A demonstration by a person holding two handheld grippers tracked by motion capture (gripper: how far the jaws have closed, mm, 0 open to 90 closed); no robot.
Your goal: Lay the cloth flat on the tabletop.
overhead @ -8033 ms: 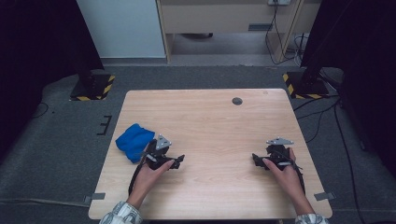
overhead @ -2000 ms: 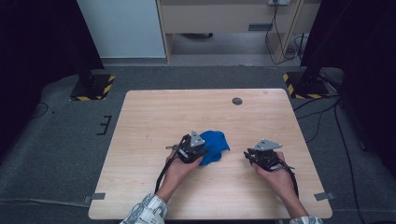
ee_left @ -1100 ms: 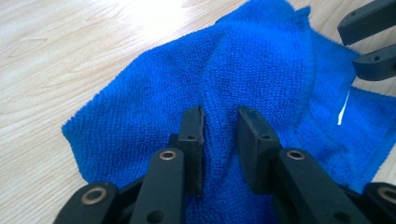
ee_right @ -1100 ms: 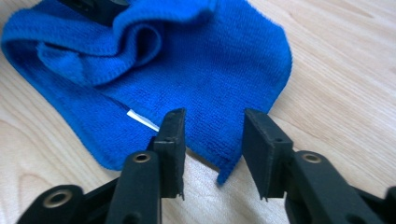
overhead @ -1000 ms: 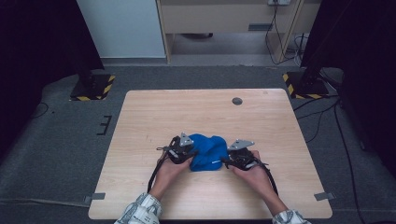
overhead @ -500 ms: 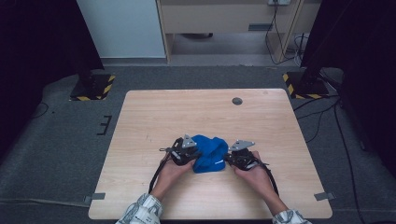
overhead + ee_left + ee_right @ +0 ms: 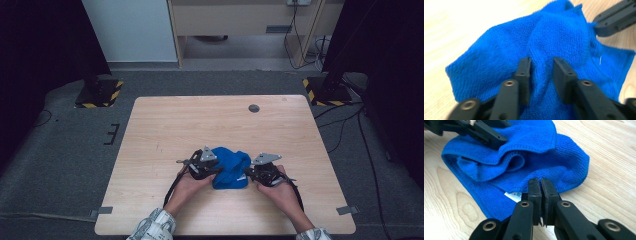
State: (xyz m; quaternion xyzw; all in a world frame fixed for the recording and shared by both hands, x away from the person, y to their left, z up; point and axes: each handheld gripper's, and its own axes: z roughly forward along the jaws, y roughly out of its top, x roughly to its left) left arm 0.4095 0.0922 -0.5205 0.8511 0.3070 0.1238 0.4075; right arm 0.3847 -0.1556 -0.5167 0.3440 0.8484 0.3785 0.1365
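Since a couple of seconds ago, the blue cloth (image 7: 230,167) has been dragged from the table's left side to near its front middle, where it now lies bunched between both hands. On its left, the left gripper (image 7: 541,65) straddles a raised fold; its jaws have just been opening and look loosened around the fabric. On its right, the right gripper (image 7: 540,185) has clenched on the cloth's edge beside the white label (image 7: 512,195). The wooden table (image 7: 165,120) around it lies bare. Judging by this, grip is passing to the right hand, likely for spreading.

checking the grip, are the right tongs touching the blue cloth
Touching: the right gripper view shows the right tongs shut on the blue cloth's near edge, by its white tag.
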